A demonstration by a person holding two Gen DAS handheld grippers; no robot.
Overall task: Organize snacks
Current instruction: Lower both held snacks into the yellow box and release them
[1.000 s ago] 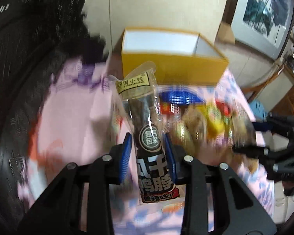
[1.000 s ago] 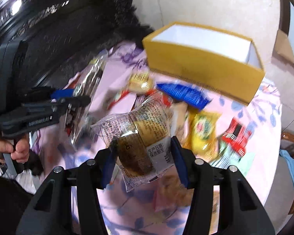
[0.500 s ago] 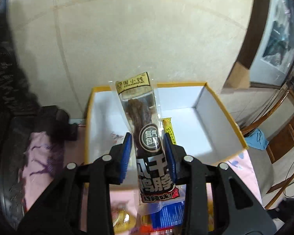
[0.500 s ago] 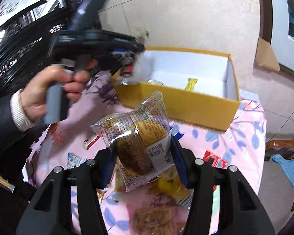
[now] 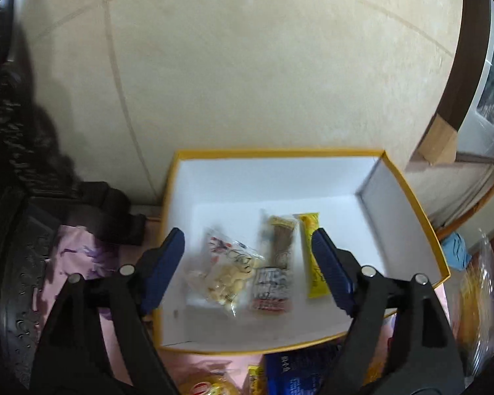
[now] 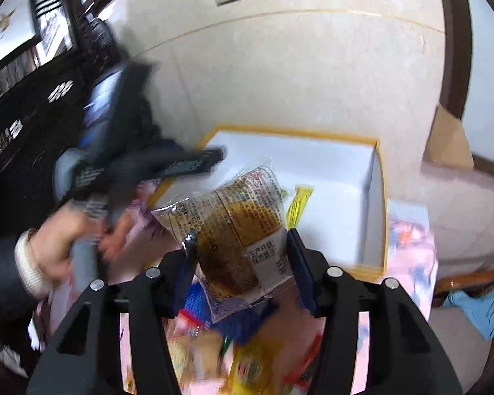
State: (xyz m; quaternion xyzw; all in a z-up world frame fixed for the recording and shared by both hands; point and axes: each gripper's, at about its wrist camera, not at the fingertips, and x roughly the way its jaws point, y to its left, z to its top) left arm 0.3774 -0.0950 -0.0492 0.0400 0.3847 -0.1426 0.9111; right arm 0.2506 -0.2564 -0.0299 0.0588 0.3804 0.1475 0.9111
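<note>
Our left gripper (image 5: 247,270) is opening, empty, above the box (image 5: 408,204); our right gripper (image 6: 240,263) clamps a cake packet (image 6: 233,230).

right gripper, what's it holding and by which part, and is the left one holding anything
The right gripper pinches a clear-wrapped brown pastry packet across its lower half. The left gripper holds nothing; its jaws are opening over the yellow cardboard box.

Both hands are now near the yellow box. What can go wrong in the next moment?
1. The left gripper, its jaws opening over the yellow box, hangs where the right gripper seems headed; they could collide.
2. The bun packet is held by its lower part only, so it may slip out before the box.
3. It might land on the dark stick snack inside.
</note>
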